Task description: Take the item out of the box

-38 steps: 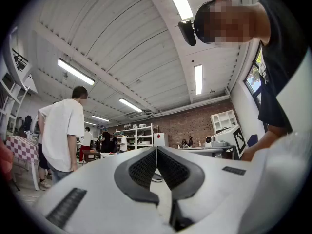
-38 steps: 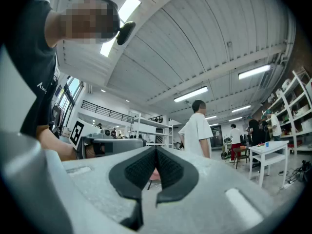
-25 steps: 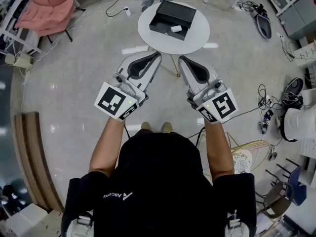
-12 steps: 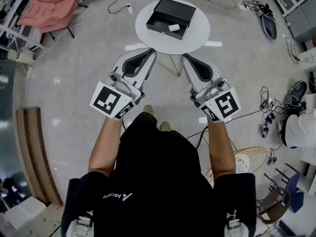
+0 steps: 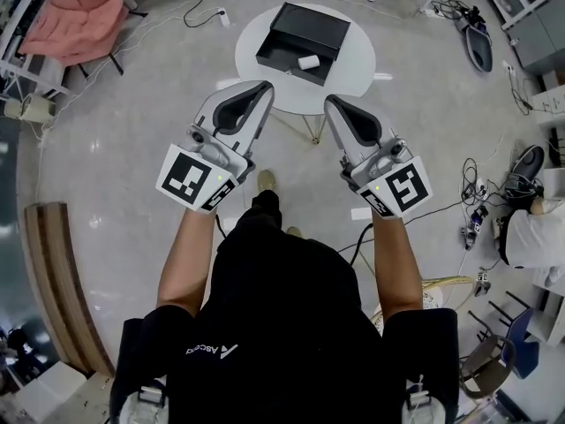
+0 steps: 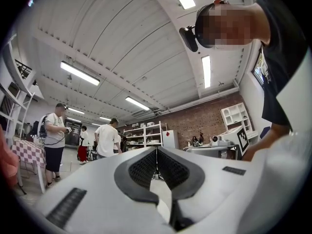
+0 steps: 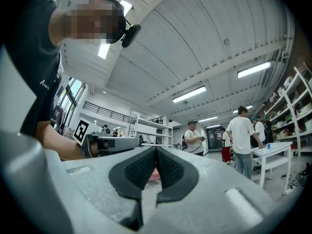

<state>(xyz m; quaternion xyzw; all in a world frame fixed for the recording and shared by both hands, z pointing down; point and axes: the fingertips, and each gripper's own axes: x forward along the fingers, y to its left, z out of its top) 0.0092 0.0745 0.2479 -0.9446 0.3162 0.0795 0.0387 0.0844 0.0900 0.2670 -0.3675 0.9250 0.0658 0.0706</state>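
A black open box (image 5: 311, 25) sits on a round white table (image 5: 355, 64) ahead of me. A small white item (image 5: 308, 62) lies inside it near the front wall. My left gripper (image 5: 262, 87) and right gripper (image 5: 332, 103) are held side by side in front of my chest, short of the table's near edge. Both point toward the table. In the left gripper view the left gripper (image 6: 156, 149) has its pads pressed together with nothing between them. The right gripper (image 7: 156, 148) looks the same in its own view.
A pink cloth (image 5: 78, 18) lies over a chair at the far left. Cables (image 5: 481, 203) trail on the floor at the right, and a wooden board (image 5: 55, 276) lies at the left. Several people (image 6: 108, 139) stand by shelves and a white table (image 7: 273, 149).
The table and box sit slightly nearer in the head view as the person steps forward. Both grippers stay shut and keep the same raised pose.
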